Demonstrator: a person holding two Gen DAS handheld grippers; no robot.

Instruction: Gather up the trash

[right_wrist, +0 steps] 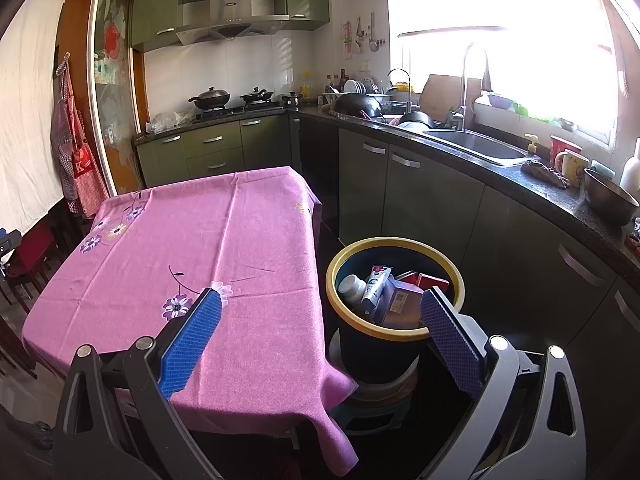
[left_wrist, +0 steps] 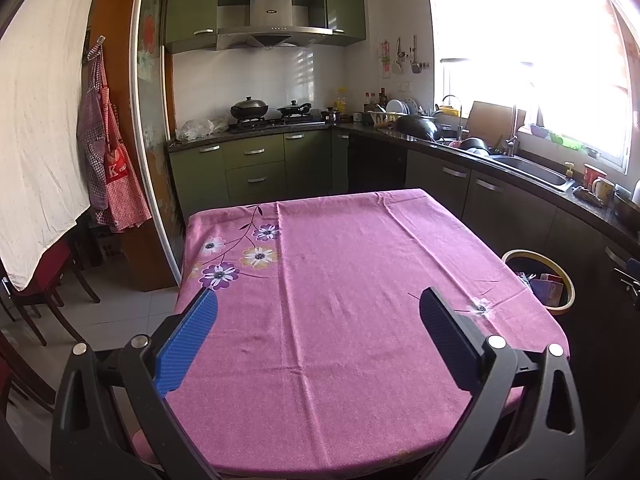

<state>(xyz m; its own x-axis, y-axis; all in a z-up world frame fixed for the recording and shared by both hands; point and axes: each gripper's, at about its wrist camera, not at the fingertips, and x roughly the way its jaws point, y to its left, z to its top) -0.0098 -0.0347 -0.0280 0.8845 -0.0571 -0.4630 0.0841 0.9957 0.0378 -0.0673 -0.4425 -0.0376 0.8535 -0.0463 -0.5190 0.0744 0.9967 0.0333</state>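
In the left wrist view, the left gripper [left_wrist: 318,304], with blue-padded black fingers, is spread wide and empty above the pink flowered tablecloth [left_wrist: 340,280]; the yellow-rimmed dark round bin [left_wrist: 505,257] stands just beside the table's right edge.

In the right wrist view, the right gripper [right_wrist: 320,306] gapes wide, empty, over the table edge and bin [right_wrist: 334,304], which holds a white bottle [right_wrist: 352,286], a tube [right_wrist: 376,282] and cardboard boxes [right_wrist: 402,298].

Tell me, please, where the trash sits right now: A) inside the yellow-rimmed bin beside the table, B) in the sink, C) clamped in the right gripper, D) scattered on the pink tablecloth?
A: the yellow-rimmed bin holds boxes, a tube and a bottle; the pink tablecloth lies bare.
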